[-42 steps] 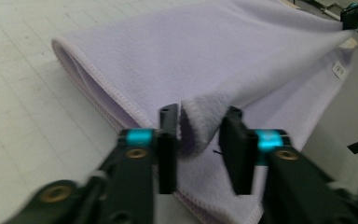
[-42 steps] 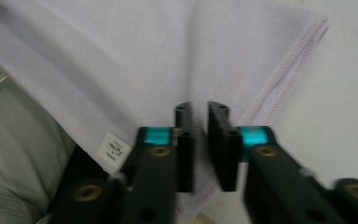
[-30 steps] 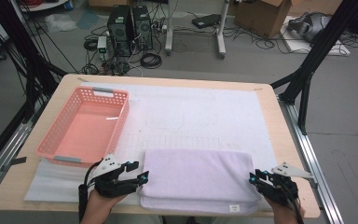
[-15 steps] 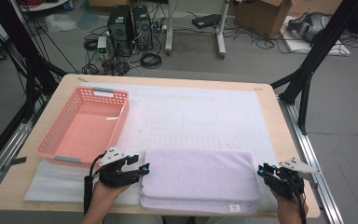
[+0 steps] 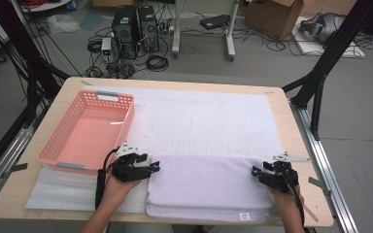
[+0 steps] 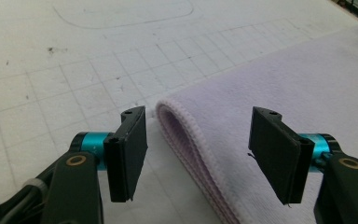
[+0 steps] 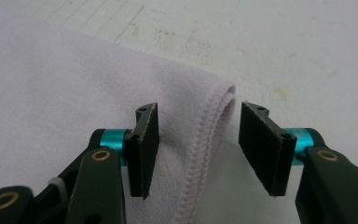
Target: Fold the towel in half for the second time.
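In the high view, the left gripper and right gripper had been brought forward from the towel's near corners to the far corners of the folded towel, which lay at the table's near edge beside the basket; a grasp for another fold was judged imminent.

In the left gripper view, spread jaws were seen straddling the towel's layered left corner, nothing pinched.

In the right gripper view, the jaws were likewise spread around the stitched right corner.
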